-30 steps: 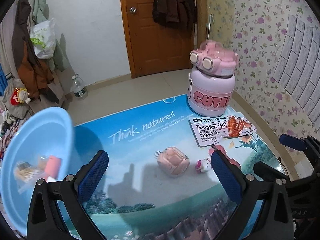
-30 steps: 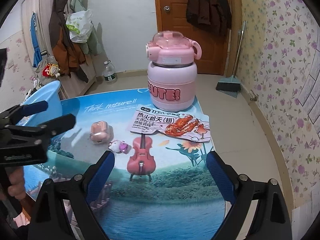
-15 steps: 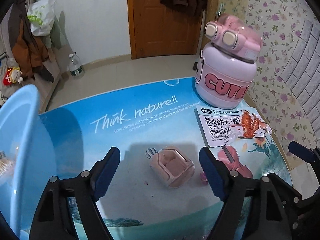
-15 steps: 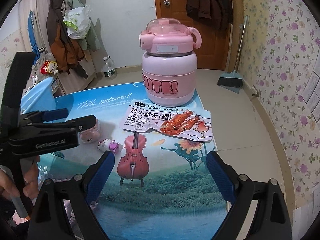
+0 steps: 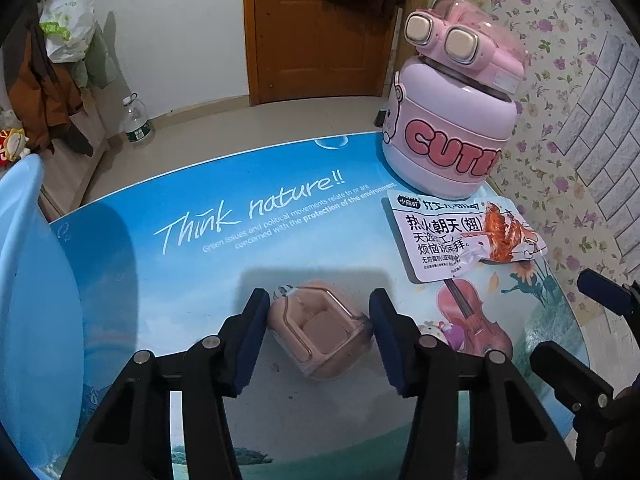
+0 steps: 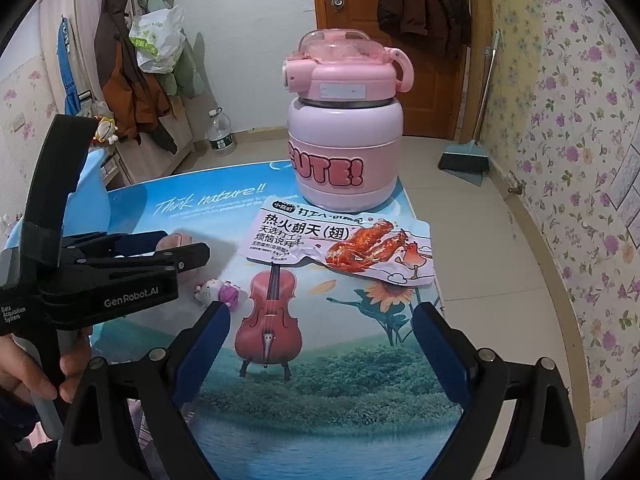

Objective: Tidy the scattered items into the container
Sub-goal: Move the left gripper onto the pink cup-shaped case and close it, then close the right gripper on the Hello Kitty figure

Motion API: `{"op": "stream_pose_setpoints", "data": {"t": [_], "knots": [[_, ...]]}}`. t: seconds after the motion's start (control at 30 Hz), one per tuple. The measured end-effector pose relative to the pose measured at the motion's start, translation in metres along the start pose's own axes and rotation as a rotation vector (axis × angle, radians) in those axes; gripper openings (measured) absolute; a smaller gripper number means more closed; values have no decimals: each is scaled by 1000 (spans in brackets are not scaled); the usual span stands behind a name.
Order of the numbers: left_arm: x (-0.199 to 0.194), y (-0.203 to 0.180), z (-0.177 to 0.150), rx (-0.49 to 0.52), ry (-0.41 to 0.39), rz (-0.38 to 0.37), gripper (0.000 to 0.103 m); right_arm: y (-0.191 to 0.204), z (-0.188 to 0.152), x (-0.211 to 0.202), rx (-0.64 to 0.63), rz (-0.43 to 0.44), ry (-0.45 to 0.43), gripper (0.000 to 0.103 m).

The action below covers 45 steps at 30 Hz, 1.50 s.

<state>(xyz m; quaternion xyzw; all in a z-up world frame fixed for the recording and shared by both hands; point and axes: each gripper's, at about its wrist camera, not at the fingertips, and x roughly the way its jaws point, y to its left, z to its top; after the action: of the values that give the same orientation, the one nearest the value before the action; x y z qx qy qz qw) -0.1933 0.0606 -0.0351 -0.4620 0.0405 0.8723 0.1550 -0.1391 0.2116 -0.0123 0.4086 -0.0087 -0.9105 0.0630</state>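
A small pink case [image 5: 320,332] lies on the blue printed tabletop [image 5: 200,264]. My left gripper [image 5: 318,336] straddles it, one finger on each side, the jaws close against it; I cannot tell whether they grip it. The case is mostly hidden behind the left gripper in the right wrist view [image 6: 176,240]. A small Hello Kitty figure [image 6: 218,293] lies just right of the case. A white snack packet [image 6: 340,246] lies in front of a big pink "CUTE!" jug [image 6: 344,128]. The light blue basin [image 5: 28,300] stands at the left. My right gripper [image 6: 320,344] is open and empty over the table's near edge.
The table's right edge drops to a tiled floor beside a floral wall. A broom and dustpan [image 6: 466,156] stand by the wooden door [image 6: 360,20]. A water bottle [image 6: 220,134] and hung coats are at the back left.
My left gripper has moved forward and down over the pink case and its jaws have narrowed around it. The right gripper has edged slightly closer to the table.
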Motion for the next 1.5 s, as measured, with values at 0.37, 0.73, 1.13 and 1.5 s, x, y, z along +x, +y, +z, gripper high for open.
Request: {"op": "stream_pose_setpoints", "data": {"t": [0.37, 0.73, 1.13, 1.5], "knots": [[-17, 19, -19, -6, -15, -2, 49, 17, 6, 5, -48, 11, -4, 94], [-43, 34, -49, -8, -17, -7, 49, 50, 12, 24, -128, 32, 6, 92], [-46, 36, -55, -13, -16, -15, 50, 68, 14, 53, -148, 1, 66, 75], [-51, 35, -52, -99, -11, -20, 58, 70, 9, 59, -153, 38, 80, 37]]}}
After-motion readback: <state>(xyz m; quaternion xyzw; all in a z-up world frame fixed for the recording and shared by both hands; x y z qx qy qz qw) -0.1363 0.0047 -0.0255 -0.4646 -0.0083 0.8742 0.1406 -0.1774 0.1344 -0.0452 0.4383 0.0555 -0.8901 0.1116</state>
